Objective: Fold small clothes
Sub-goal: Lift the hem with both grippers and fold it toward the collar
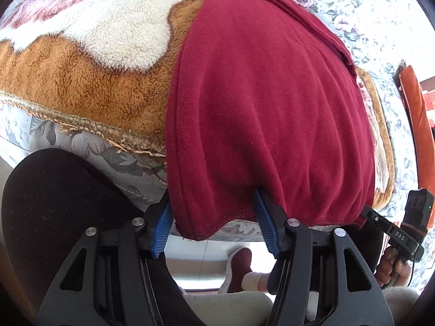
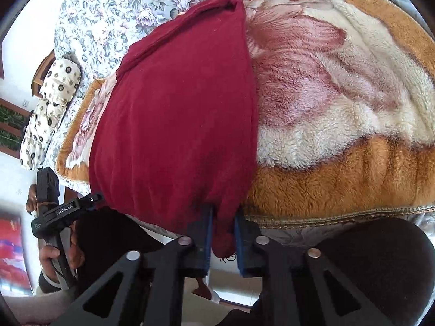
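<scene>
A dark red fleece garment [image 1: 266,103] [image 2: 176,114] lies lengthwise on a plush blanket [image 1: 81,87] [image 2: 339,163], its near hem hanging over the bed's edge. My left gripper [image 1: 213,201] is open, its blue pads [image 1: 163,225] standing wide on either side of the hem's left corner; the cloth drapes over the right pad's tip. My right gripper [image 2: 223,214] is shut on the hem's right corner, which is bunched between its pads and hangs below them. Each gripper also shows at the edge of the other's view, held by a hand.
A floral sheet [image 1: 353,8] [image 2: 108,8] covers the bed beyond the blanket. A cream patterned cloth [image 2: 54,95] lies at the far left, an orange cushion [image 1: 416,108] at the far right. The person's dark-clad knees [image 1: 54,203] [image 2: 380,271] and a red-socked foot [image 1: 240,266] are below the edge.
</scene>
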`<act>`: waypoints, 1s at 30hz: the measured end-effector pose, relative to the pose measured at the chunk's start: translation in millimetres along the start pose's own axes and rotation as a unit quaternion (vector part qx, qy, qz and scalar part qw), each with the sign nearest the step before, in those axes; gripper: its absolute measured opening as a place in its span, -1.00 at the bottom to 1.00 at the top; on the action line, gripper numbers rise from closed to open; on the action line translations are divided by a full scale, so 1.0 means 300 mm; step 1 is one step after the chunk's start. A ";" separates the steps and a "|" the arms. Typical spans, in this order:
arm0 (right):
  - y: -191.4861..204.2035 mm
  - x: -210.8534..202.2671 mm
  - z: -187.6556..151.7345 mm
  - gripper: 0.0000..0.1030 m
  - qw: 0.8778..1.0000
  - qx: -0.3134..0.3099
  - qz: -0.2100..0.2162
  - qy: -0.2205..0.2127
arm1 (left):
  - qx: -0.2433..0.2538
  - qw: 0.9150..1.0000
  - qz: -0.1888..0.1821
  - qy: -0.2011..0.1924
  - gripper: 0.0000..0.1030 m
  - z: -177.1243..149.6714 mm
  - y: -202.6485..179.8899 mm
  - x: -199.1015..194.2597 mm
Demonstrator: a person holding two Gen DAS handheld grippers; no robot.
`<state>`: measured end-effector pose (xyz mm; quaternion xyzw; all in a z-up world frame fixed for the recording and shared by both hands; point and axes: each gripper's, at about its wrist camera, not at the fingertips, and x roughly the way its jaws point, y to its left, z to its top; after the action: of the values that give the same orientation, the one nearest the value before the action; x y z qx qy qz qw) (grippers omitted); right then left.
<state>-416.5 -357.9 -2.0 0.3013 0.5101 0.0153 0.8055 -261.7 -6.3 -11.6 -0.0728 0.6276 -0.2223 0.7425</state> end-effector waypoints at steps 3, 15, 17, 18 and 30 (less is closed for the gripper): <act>0.032 -0.029 0.002 -0.86 1.000 -0.020 0.011 -0.014 | 0.026 0.999 0.012 -0.016 -0.64 -0.010 -0.028 -0.024; 0.126 -0.232 0.105 -0.87 0.989 -0.046 0.098 -0.098 | 0.039 0.994 -0.044 -0.087 -0.74 0.058 -0.061 -0.249; 0.140 -0.253 0.132 -0.87 0.986 -0.045 0.110 -0.112 | 0.046 0.994 -0.041 -0.086 -0.74 0.082 -0.073 -0.248; 0.149 -0.259 0.150 -0.87 0.986 -0.044 0.110 -0.119 | 0.046 0.994 -0.042 -0.086 -0.74 0.090 -0.069 -0.248; 0.167 -0.284 0.357 -0.88 0.978 -0.033 0.131 -0.160 | 0.039 0.992 -0.058 -0.104 -0.76 0.272 -0.105 -0.308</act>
<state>-354.1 -395.4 124.3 0.3376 0.3300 0.0890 0.8771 -201.0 -9.5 100.2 -0.1027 0.5324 -0.2803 0.7921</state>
